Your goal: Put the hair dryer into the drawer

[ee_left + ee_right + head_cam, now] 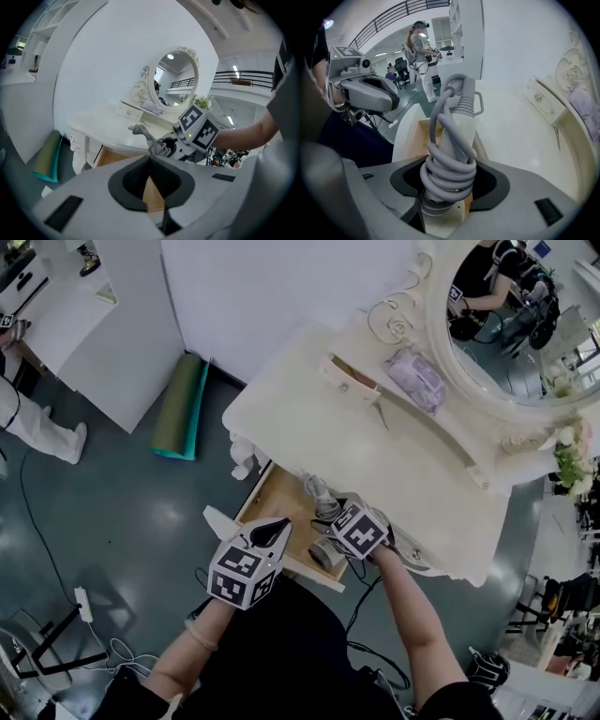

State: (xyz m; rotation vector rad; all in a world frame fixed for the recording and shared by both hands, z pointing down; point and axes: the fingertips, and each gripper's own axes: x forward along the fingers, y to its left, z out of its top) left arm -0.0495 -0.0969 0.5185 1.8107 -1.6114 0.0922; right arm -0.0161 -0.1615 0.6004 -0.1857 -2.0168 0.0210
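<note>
- Grey cord [449, 174] is wound in tight loops round the handle of the pale hair dryer [457, 136]. The right gripper [450, 190] has its jaws clamped on that wrapped handle.
- Seen from the head view, the right gripper [330, 523] holds the hair dryer [322, 502] over the right end of the open drawer [274, 502]. This is at the front edge of the cream tabletop [394, 465]. Whether the dryer touches the drawer's bottom cannot be told.
- Just to its left, the left gripper [275, 532] hangs over the drawer's front rail. In the left gripper view its jaws are pressed together at the tips with nothing between them.
- Light wood lines the inside of the drawer [415, 140], which is pulled out from under the tabletop.
- Near the back of the tabletop stands a small white box [352, 379] with a knob. A mauve packet [414, 378] lies just beside it, below the oval mirror [506, 320].
- A rolled green mat [180, 407] lies on the floor [141, 512], well apart from the drawer.
</note>
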